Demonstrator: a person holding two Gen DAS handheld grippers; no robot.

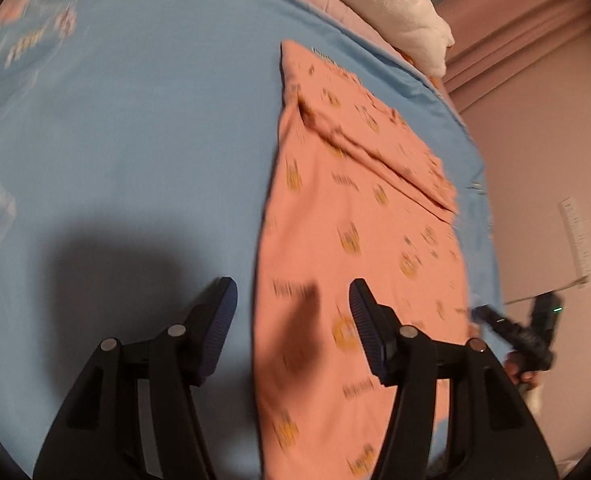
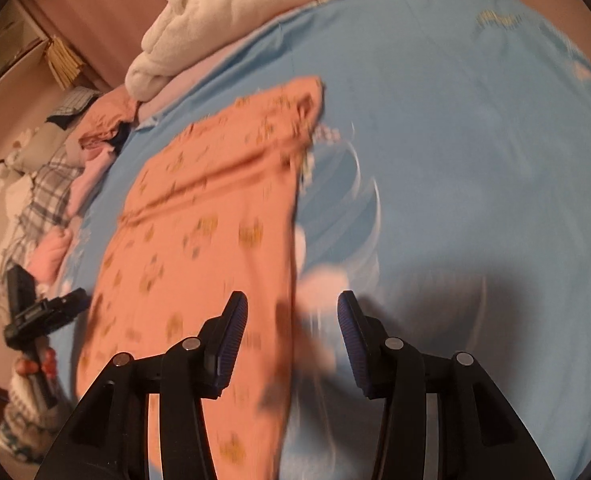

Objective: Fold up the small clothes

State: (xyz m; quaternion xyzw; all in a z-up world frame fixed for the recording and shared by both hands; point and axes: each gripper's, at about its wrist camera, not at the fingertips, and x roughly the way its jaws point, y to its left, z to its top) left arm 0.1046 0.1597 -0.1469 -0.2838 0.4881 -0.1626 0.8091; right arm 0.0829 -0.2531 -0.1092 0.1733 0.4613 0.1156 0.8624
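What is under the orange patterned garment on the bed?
The orange patterned garment lies flat on a light blue printed sheet, which shows all around it. Whatever part of the sheet's print sits beneath the garment is covered and cannot be seen.

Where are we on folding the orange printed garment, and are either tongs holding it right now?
Done: the orange garment lies on the blue sheet as a long strip, one flap already folded across its far end. In hand: nothing; the left tongs and right tongs both stand open above its near end, no cloth pinched. Left: probably folding it end to end.
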